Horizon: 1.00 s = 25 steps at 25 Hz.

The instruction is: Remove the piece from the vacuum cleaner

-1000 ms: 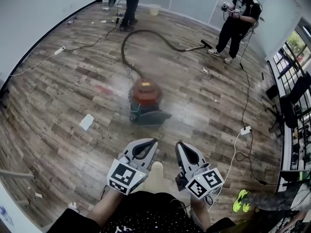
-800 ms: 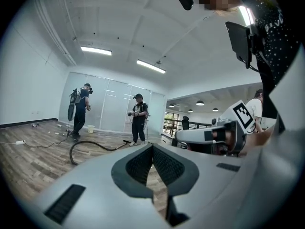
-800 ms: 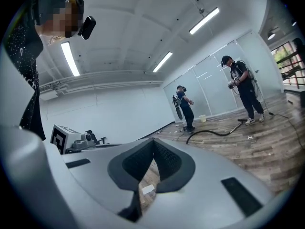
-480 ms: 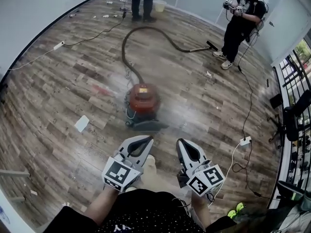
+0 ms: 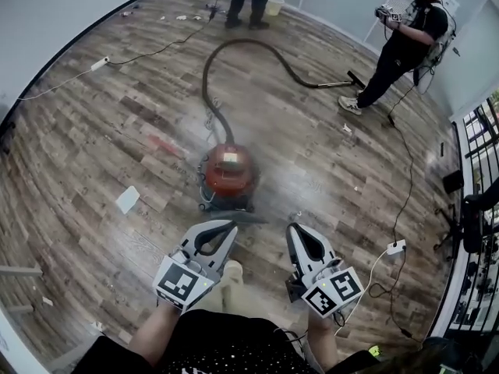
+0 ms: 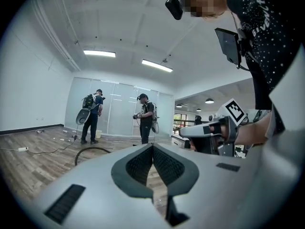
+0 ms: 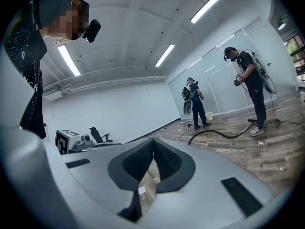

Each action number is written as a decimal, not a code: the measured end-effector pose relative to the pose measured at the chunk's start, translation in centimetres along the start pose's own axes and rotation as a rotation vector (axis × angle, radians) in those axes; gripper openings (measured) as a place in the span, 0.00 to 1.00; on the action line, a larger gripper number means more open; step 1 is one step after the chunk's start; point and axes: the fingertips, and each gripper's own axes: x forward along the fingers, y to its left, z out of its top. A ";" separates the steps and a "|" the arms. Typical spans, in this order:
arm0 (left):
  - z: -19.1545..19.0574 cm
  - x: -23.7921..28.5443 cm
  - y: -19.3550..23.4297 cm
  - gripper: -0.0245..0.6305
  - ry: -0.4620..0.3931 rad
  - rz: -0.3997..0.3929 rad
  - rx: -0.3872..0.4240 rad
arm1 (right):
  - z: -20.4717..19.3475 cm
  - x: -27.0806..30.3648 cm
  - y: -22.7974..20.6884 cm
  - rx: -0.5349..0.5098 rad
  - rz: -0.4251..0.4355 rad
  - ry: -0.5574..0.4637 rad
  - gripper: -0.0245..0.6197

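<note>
The red canister vacuum cleaner [image 5: 228, 174] sits on the wood-plank floor [image 5: 93, 131], at 12 o'clock from both grippers and apart from them. Its black hose [image 5: 205, 76] loops away toward 1 o'clock, ending near a standing person [image 5: 405, 41]. The left gripper [image 5: 228, 226] and the right gripper [image 5: 293, 229] are both clenched on nothing.
</note>
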 end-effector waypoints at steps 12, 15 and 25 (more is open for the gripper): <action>-17.0 3.6 5.6 0.05 0.039 0.014 -0.013 | -14.5 1.9 -11.9 0.024 -0.136 -0.049 0.06; -23.0 4.8 7.0 0.05 0.041 0.015 0.004 | -19.7 3.2 -13.5 -0.004 -0.128 -0.050 0.06; -40.7 8.5 11.4 0.05 -0.033 0.015 0.003 | -37.0 5.9 -19.8 -0.102 -0.147 -0.092 0.06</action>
